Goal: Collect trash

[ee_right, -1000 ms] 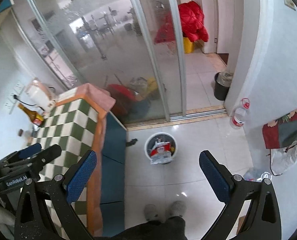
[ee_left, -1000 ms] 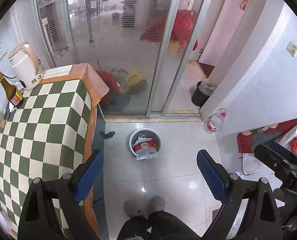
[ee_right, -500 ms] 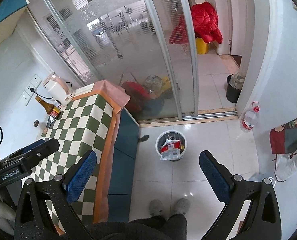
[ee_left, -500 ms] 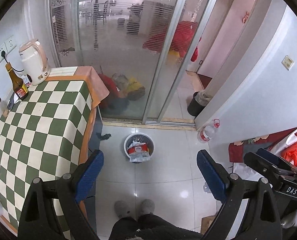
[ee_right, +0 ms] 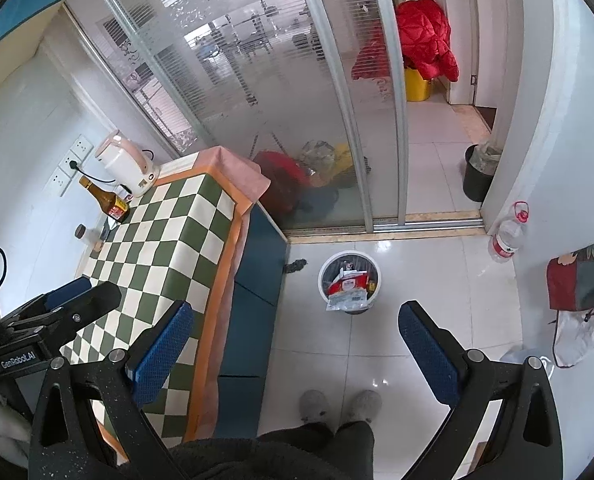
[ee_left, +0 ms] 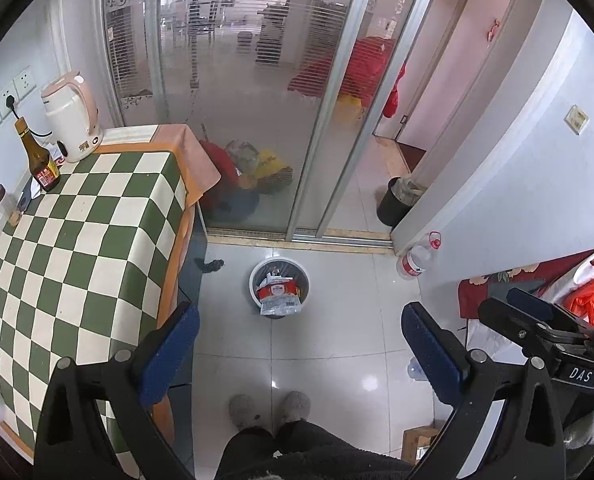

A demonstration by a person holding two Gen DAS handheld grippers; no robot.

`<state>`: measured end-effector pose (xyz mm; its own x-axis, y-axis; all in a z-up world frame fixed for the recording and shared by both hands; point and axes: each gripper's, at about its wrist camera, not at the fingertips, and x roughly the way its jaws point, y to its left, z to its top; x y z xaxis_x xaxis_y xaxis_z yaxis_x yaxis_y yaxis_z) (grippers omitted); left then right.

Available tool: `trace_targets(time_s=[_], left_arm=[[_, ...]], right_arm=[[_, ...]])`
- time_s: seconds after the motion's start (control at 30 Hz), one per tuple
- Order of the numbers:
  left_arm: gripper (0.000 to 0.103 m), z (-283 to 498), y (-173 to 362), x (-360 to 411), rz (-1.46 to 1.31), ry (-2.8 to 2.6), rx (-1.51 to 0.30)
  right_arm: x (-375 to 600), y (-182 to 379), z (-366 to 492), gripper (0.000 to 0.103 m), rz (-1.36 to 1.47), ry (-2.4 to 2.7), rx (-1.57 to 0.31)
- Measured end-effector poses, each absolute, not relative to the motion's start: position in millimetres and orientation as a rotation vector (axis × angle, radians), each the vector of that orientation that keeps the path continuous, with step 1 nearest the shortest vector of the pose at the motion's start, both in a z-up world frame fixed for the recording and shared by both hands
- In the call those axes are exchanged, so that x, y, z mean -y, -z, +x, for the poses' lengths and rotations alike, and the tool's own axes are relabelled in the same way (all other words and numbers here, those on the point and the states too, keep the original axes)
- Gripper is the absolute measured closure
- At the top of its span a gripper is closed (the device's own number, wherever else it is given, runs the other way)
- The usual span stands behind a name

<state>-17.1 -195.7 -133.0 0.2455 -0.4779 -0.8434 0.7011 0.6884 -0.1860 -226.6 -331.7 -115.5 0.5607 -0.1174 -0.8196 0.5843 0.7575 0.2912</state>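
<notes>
Both the left gripper (ee_left: 299,344) and right gripper (ee_right: 297,340) are spread wide, holding nothing. Trash bin (ee_left: 279,286) sits on open floor between and beyond the fingers; checkered table (ee_left: 77,248) edge runs by the left finger.

Frosted sliding glass panels (ee_left: 233,120) blur the heap behind them: red, yellow and blue bundles (ee_left: 245,176), kinds not readable. White round trash bin (ee_left: 279,284): red packet label too small to read, lower contents hidden under wrappers. Small dark scrap on the floor (ee_left: 211,266), identity unclear. Checked green-and-white surface (ee_left: 77,248) cut off at the left edge. Brown cardboard box (ee_left: 417,442) partly hidden behind the left gripper's frame.
</notes>
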Motion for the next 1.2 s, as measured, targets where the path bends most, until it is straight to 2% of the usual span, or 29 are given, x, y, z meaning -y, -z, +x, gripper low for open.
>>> trace_targets(time_s=[1.2], left_arm=[[0.0, -22.2, 131.0, 188.9, 0.217, 0.877, -1.09]], right_arm=[[320.6, 115.6, -224.5, 0.0, 0.61, 0.409, -0.899]])
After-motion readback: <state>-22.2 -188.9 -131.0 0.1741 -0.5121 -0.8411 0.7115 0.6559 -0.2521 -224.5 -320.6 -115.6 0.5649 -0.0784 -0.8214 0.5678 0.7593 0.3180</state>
